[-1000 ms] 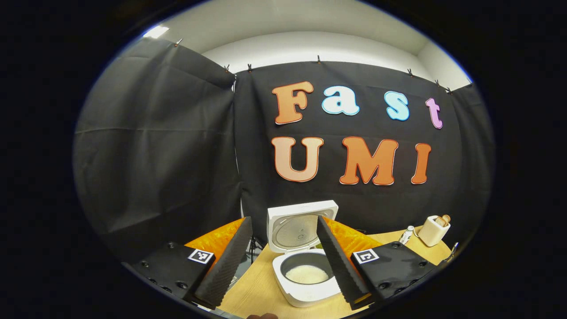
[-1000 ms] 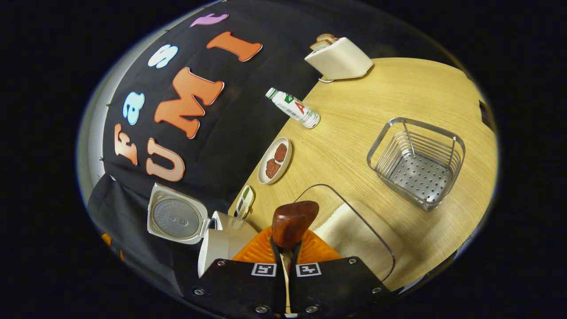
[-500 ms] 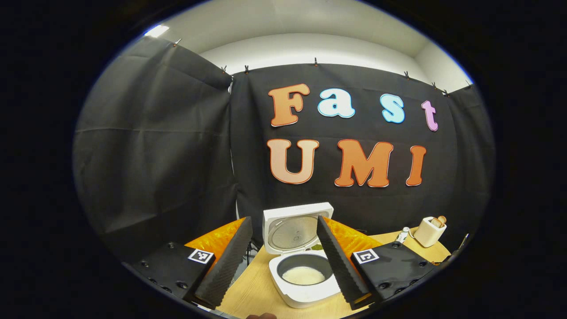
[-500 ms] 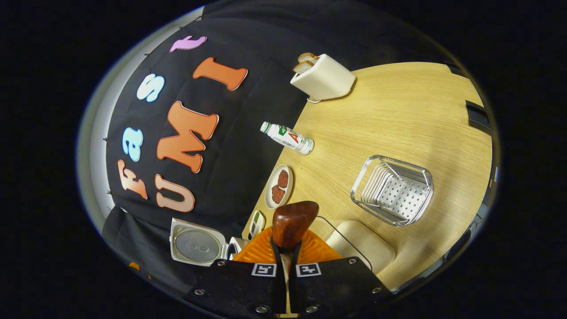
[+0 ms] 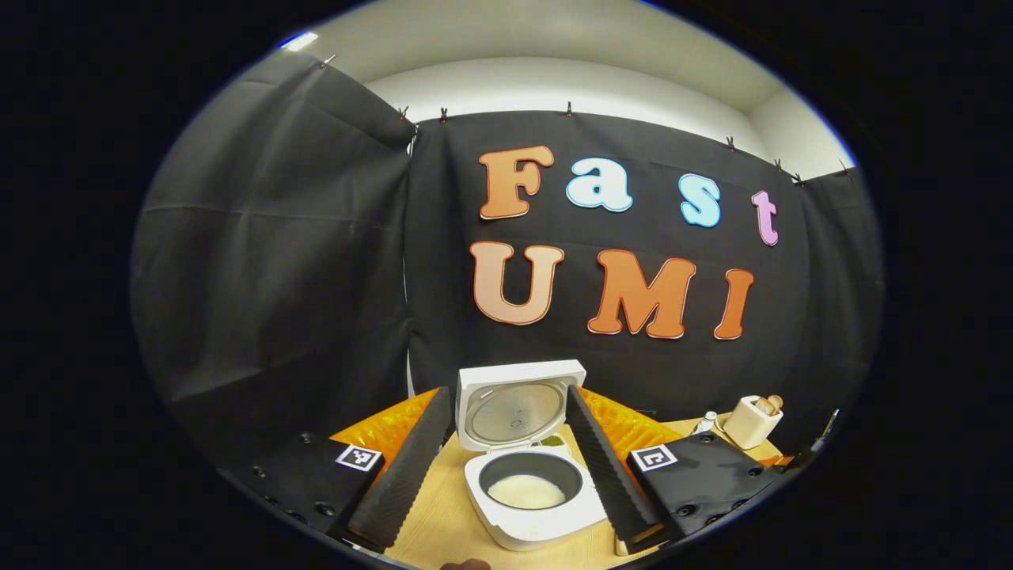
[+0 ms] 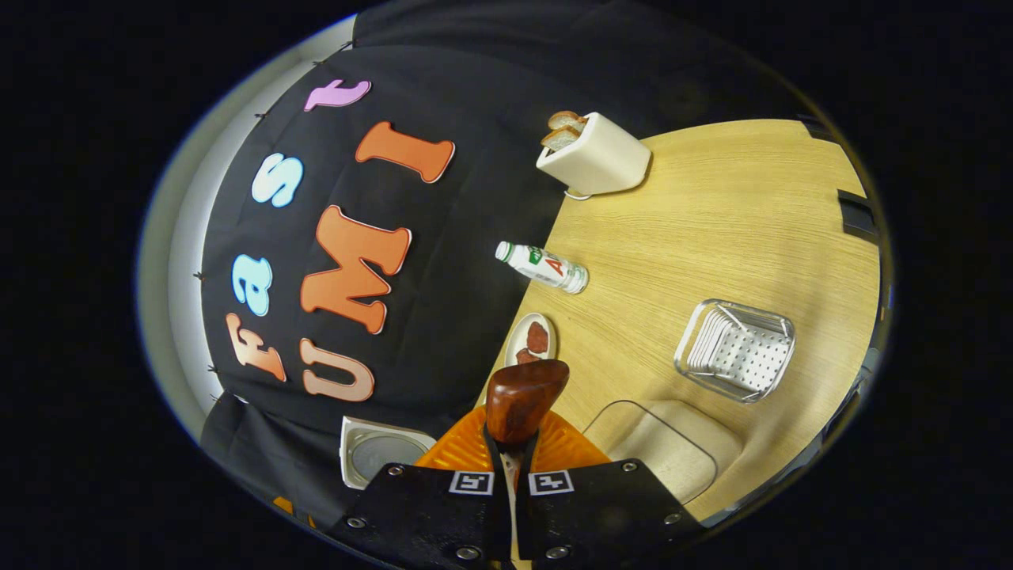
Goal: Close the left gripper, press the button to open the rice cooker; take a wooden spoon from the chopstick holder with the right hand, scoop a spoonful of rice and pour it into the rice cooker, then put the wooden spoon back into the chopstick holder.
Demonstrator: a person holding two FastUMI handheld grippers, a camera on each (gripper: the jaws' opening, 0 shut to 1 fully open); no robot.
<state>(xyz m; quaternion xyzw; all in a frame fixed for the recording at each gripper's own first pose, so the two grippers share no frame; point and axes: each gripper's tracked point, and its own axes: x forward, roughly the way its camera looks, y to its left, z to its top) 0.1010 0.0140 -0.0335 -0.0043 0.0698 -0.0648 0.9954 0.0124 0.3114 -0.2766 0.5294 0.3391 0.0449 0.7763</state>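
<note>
The white rice cooker (image 5: 532, 514) stands open, lid (image 5: 516, 410) up, with white rice in its dark pot (image 5: 526, 491). My left gripper (image 5: 506, 396) is open, one finger on either side of the cooker in the left gripper view. My right gripper (image 6: 510, 459) is shut on the wooden spoon (image 6: 522, 396), whose dark brown bowl sticks up past the fingertips. The metal chopstick holder (image 6: 740, 348) stands empty on the table, to the right in the right gripper view. The cooker lid (image 6: 380, 453) shows at the lower left there.
A clear tub of rice (image 6: 665, 453) sits close to my right gripper. On the wooden table (image 6: 712, 222) are a plate with red patties (image 6: 532, 340), a lying bottle (image 6: 546, 266) and a toaster with bread (image 6: 597, 154). The toaster (image 5: 750, 419) also stands far right.
My right gripper has drawn back and up with the spoon: holder, tub and cooker look smaller and farther. The left gripper view has shifted slightly; its fingers stay open.
</note>
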